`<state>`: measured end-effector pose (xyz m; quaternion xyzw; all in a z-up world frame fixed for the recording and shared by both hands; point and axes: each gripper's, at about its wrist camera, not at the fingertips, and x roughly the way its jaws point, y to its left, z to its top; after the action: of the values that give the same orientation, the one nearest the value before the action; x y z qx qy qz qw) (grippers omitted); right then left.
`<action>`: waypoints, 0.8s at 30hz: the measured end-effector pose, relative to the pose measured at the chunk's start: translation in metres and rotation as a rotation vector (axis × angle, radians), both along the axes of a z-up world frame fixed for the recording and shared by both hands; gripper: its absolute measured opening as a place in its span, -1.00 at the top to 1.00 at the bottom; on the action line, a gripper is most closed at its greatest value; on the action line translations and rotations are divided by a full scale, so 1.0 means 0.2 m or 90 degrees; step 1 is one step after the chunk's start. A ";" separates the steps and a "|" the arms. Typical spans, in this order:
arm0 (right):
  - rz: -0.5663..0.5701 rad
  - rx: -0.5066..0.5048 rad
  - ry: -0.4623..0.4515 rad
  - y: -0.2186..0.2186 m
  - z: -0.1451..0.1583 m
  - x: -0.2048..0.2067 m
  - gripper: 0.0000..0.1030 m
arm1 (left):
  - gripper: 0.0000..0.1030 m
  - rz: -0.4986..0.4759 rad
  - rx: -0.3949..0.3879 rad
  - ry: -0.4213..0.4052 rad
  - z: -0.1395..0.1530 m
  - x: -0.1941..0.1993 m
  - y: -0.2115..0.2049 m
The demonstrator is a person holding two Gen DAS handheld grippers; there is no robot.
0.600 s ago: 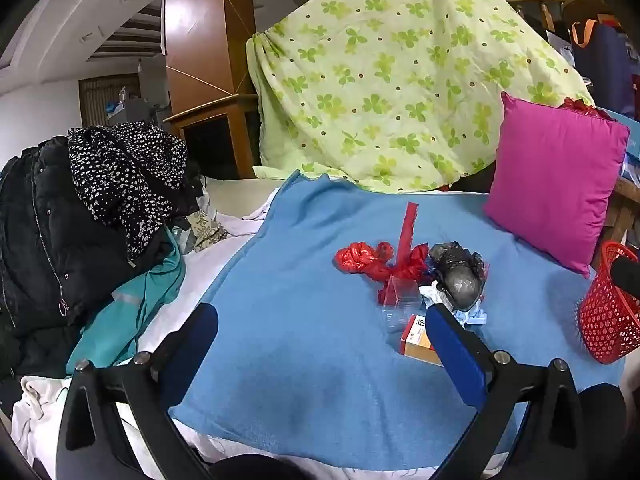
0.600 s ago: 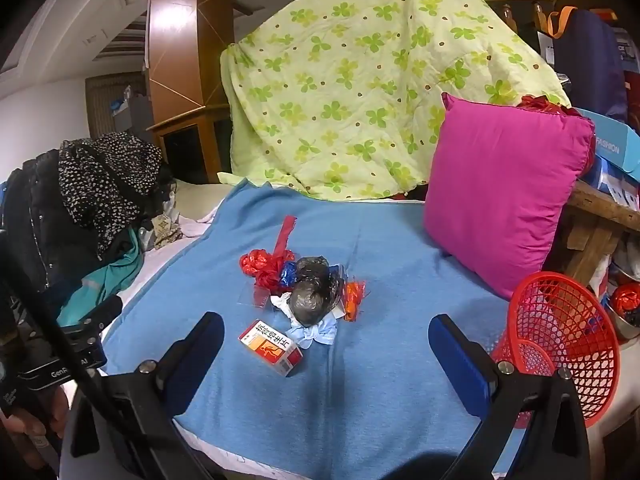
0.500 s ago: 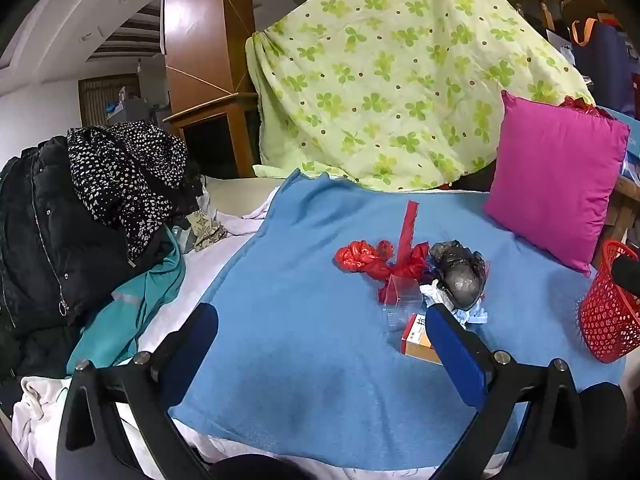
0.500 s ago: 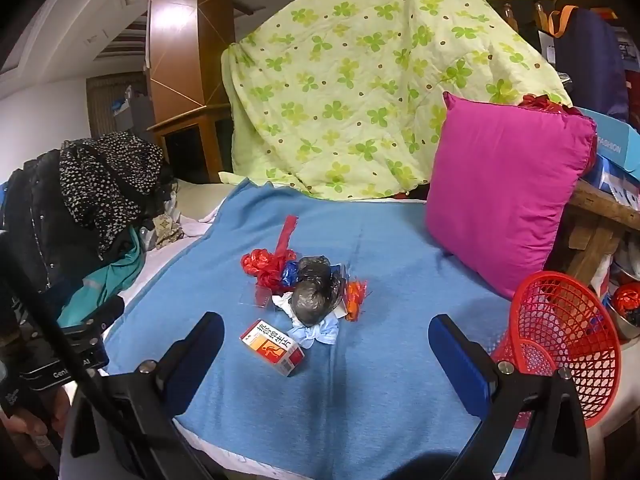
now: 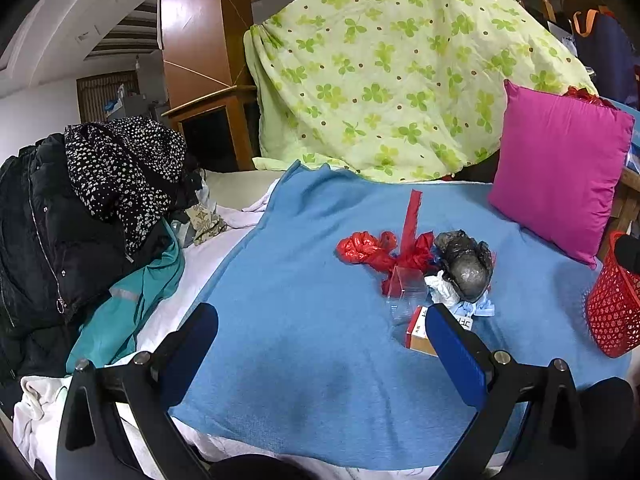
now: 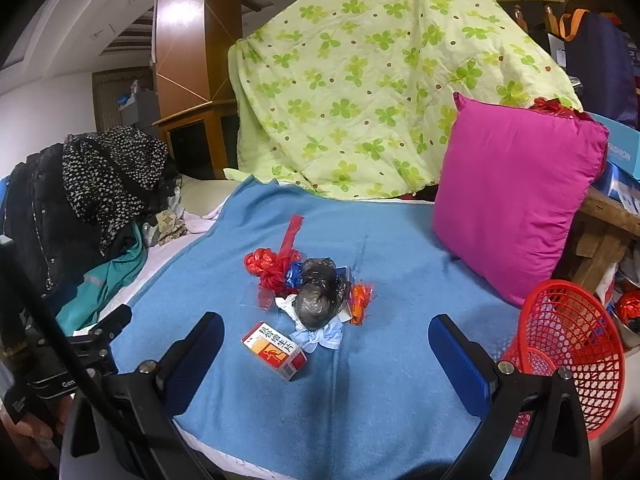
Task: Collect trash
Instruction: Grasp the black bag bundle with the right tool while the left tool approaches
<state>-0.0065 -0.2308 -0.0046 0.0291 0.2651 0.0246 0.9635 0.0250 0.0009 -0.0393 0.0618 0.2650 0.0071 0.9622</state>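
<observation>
Both tools are hanging over the near edge of the bed, tilted down, nothing in them: left tool (image 5: 320, 344) with its blue pads wide apart, right tool (image 6: 326, 356) spread just as wide.

Blue blanket (image 6: 400, 380) is covering the bed; green quilt (image 6: 360, 80) is heaped at the far end, pink cushion (image 6: 516, 200) is leaning at the right. Red basket (image 6: 568, 364) is sitting tipped at the blanket's right edge, mouth toward the bed — likely the place for the trash.

Trash pile is lying mid-blanket, pieces touching or overlapping:
- red plastic bag (image 6: 272, 264), knotted, one strip sticking up. Light, soft, slippery film; pinching the knot looks best.
- grey-black bag ball (image 6: 318, 300), crumpled and rounded. Probably light and springy; closing across its middle seems right.
- small printed carton (image 6: 274, 350), just apart from the pile, nearest the right tool. Stiff, light; gripping across the narrow faces should hold, and it looks easily crushed.
- pale blue tissue wad (image 6: 320, 336), touching the ball. Very soft; pinching low, against the blanket.
- orange wrapper (image 6: 360, 304), right of the ball. Thin, crinkly, likely to slide.
</observation>
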 end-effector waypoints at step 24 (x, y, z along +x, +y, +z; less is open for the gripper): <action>0.083 0.026 0.041 -0.02 -0.22 0.38 -0.84 | -0.99 -0.024 -0.039 0.106 -0.23 0.24 -0.01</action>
<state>0.0701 -0.2341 -0.0488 0.0326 0.2968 0.0918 0.9500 0.0739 -0.0012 -0.0858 0.0381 0.3428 -0.0240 0.9383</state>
